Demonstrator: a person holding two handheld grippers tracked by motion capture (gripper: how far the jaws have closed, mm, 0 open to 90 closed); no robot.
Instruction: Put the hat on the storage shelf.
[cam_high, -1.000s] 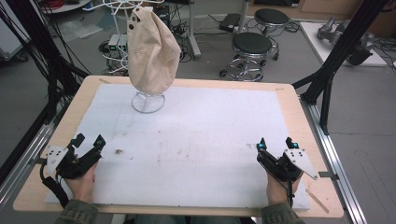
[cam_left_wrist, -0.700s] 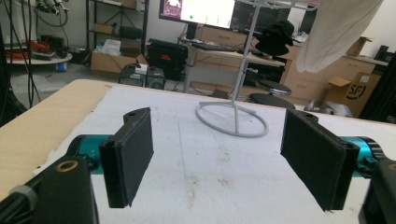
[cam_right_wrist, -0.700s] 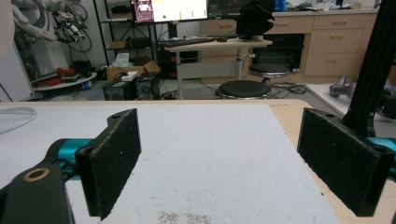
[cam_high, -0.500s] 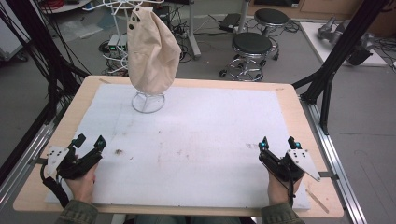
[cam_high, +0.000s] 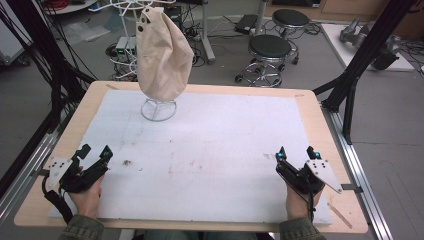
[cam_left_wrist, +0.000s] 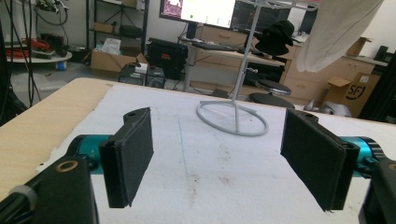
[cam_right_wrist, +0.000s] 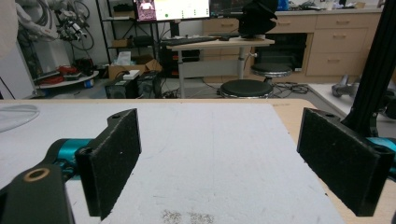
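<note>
Cloth bag (cam_high: 164, 54) hanging from a white wire stand (cam_high: 158, 109), at the far left part of the table (cam_high: 200, 150), mouth gathered at the top, so contents impossible to tell. Bulging somewhat toward the bottom, dangling just above the stand's ring base, that ring resting on the white foam sheet (cam_high: 215, 150). Showing again in the left gripper view as a pale cloth edge (cam_left_wrist: 338, 32) up to the right of the stand's pole and ring (cam_left_wrist: 232, 119).

Left gripper (cam_high: 95, 152) lying well apart from the stand, at the near left corner of the sheet, gripped by a hand (cam_high: 86, 196). Jaws spread wide, nothing between them, padded faces (cam_left_wrist: 130, 154) pointing toward the stand.

Right gripper (cam_high: 295, 152) sitting at the near right corner, farther still from the stand, held by the other hand (cam_high: 298, 202). Jaws likewise gaping wide and holding nothing, bare foam lying between the pads (cam_right_wrist: 112, 158).

Neither gripper touching the bag or the stand.
</note>
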